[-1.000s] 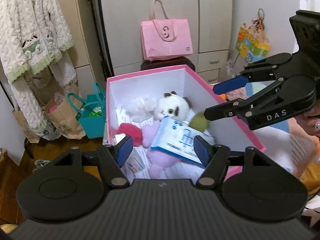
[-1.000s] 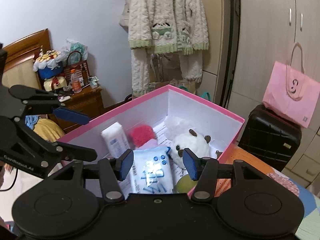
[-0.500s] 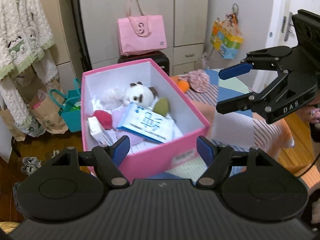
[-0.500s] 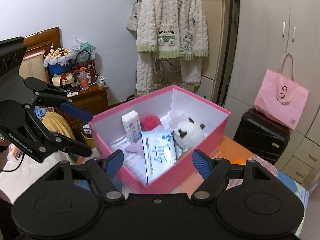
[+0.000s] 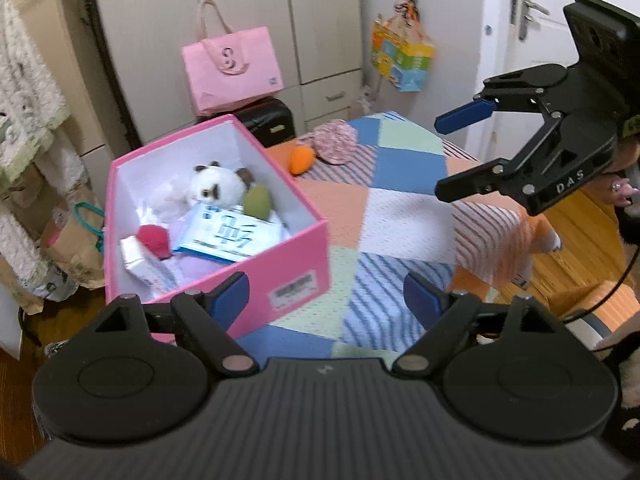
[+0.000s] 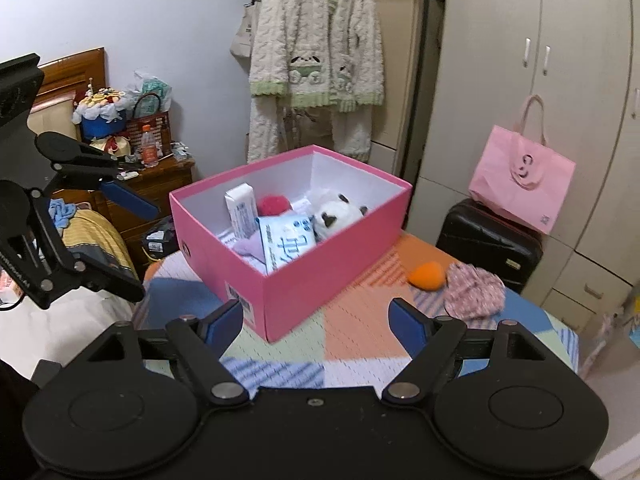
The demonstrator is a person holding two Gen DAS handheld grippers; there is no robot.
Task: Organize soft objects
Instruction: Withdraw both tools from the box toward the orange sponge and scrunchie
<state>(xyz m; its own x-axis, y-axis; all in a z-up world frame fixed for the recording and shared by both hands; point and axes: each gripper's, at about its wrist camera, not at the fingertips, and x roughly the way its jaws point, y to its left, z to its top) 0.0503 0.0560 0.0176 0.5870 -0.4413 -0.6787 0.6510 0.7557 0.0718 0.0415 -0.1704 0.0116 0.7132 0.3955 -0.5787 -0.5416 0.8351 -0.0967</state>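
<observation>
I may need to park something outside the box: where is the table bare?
Bare cloth lies between the pink box and both grippers, and on to the right edge in the left view. The far corner is taken by the orange toy and floral pouch. The box itself is crowded.

You can't read the print on the white-and-blue wipes packet (image 6: 289, 245) near the centre of the right wrist view; its lower end sits behind the pink cardboard box's (image 6: 320, 280) near wall. The panda plush (image 6: 335, 216) there shows only its head above the rim. In the left wrist view, the label (image 5: 295, 287) on the box's front is too blurred to read, and the hand (image 5: 622, 192) at the right edge is cut off. The cream knitted cardigan (image 5: 24, 120) runs off the left edge.
</observation>
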